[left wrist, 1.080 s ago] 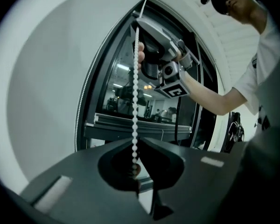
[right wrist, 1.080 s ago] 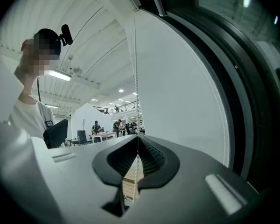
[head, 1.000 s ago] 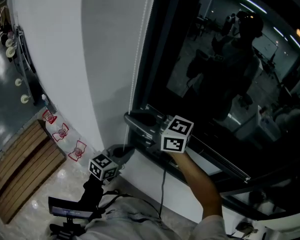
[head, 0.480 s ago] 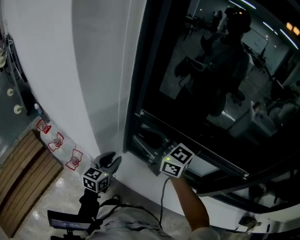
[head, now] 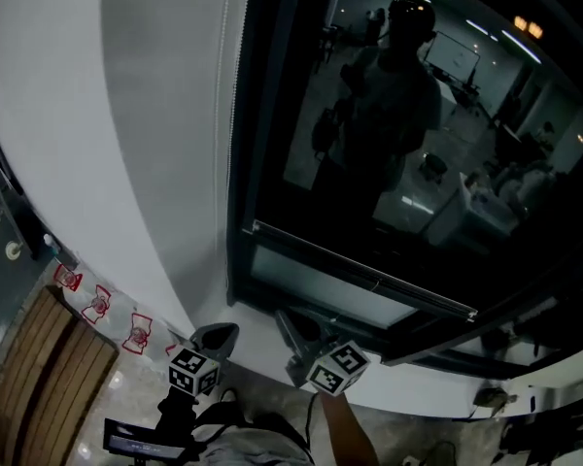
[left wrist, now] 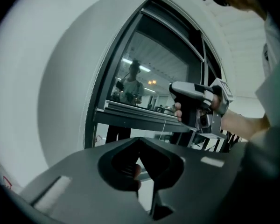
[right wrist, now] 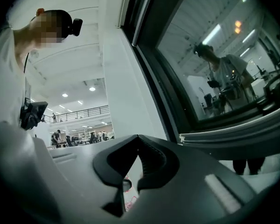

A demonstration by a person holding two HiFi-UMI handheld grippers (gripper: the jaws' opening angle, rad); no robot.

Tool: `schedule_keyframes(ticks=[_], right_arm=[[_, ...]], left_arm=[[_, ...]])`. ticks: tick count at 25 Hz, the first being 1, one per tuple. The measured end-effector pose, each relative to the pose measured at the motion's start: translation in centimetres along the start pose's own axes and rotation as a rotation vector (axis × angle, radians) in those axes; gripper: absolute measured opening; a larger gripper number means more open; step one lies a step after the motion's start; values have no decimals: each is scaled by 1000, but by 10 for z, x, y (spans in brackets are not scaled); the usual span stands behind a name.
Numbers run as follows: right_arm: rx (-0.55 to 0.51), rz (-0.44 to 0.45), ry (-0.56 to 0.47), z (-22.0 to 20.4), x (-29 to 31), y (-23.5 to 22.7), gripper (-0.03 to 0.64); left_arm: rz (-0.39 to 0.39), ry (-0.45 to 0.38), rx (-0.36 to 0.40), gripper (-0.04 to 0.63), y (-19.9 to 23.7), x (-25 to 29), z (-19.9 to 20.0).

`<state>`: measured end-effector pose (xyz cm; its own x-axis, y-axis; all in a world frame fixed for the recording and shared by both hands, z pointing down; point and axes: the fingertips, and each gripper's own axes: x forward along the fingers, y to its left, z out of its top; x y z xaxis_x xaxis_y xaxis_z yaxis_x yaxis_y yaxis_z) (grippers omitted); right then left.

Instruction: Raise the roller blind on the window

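Head view: your right gripper and left gripper sit low by the sill. Both sets of fingers are clenched on nothing, and the right's have just snapped together. The blind's bottom rail, as I read it, hangs low across the window with a paler strip beneath. The bead chain runs down the window's left edge, apart from both grippers. Between pulls or finished, I can't say. Any further lift calls for fingers parted round that chain.
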<state>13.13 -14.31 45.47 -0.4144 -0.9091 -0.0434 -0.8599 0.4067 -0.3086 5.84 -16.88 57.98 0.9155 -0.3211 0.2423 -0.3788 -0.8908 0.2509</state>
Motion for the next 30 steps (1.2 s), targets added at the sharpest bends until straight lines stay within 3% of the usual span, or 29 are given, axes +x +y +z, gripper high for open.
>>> schedule_keyframes(ticks=[8, 20, 30], right_arm=[[-4, -113, -28, -17, -66, 16, 2], [12, -166, 43, -64, -189, 74, 2], [41, -255, 29, -79, -229, 105, 2]], left_arm=[[-73, 1, 46, -2, -65, -1, -6], [-157, 69, 46, -2, -204, -37, -75], [-202, 76, 86, -2, -240, -71, -84]])
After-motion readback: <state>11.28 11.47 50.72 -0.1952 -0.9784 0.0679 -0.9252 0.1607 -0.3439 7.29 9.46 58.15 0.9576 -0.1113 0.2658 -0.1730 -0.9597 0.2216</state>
